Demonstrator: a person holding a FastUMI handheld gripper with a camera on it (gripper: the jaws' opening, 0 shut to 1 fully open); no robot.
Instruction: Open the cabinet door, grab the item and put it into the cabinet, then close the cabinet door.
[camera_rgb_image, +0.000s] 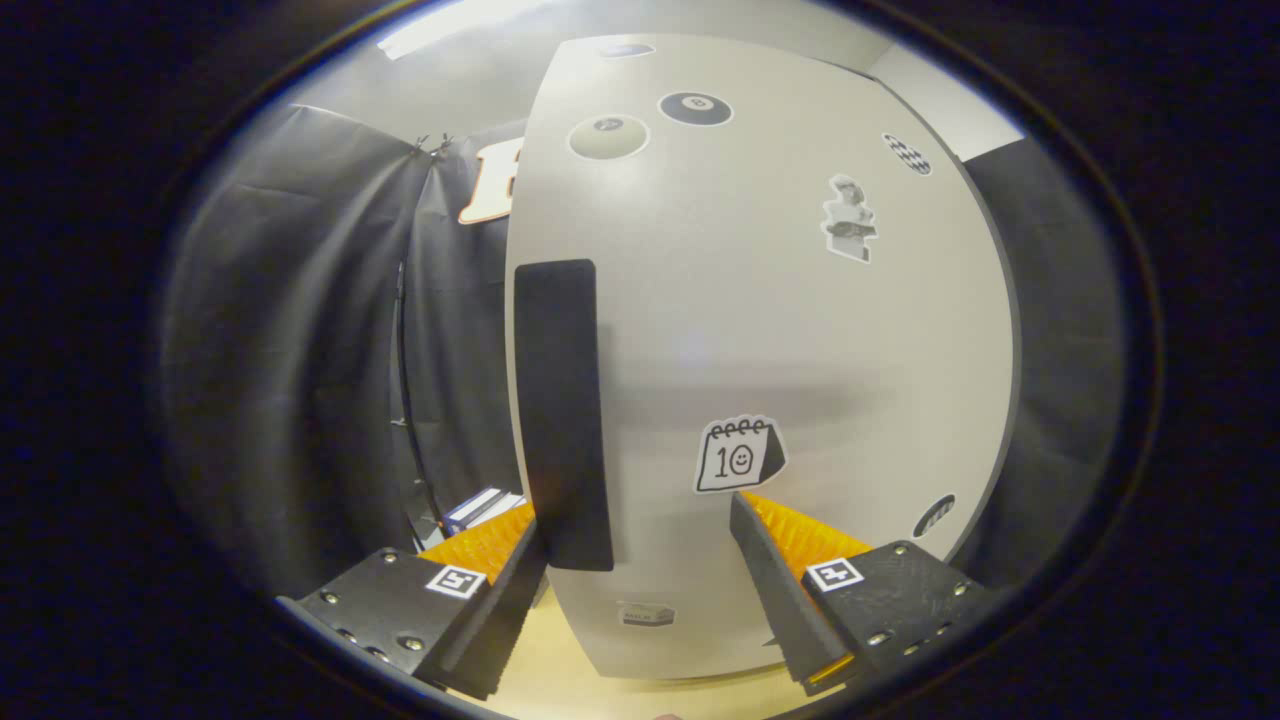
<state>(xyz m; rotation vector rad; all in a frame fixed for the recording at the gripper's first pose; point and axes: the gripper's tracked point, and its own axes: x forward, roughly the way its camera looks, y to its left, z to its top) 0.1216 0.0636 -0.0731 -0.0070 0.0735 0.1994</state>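
Gripper view: a pale grey cabinet door (760, 330) stands upright directly ahead, closed as far as can be told, dotted with stickers including a small calendar sticker (740, 455) low down. A tall dark handle (562, 415) runs vertically near the door's left edge. The gripper (640, 525) faces the door squarely, its fingers spread wide with nothing held; the left finger sits at the lower end of the handle, the right finger (790, 580) just below the calendar sticker. Whether either finger touches the door cannot be told.

The door looks stiff, flat and smooth, probably light on its hinges; the handle is the sensible place to grip, since the bare panel offers no purchase. A light wooden surface (560, 680) lies below. Something blue and white (480, 508), perhaps the item, rests left of the cabinet, beyond the left finger.
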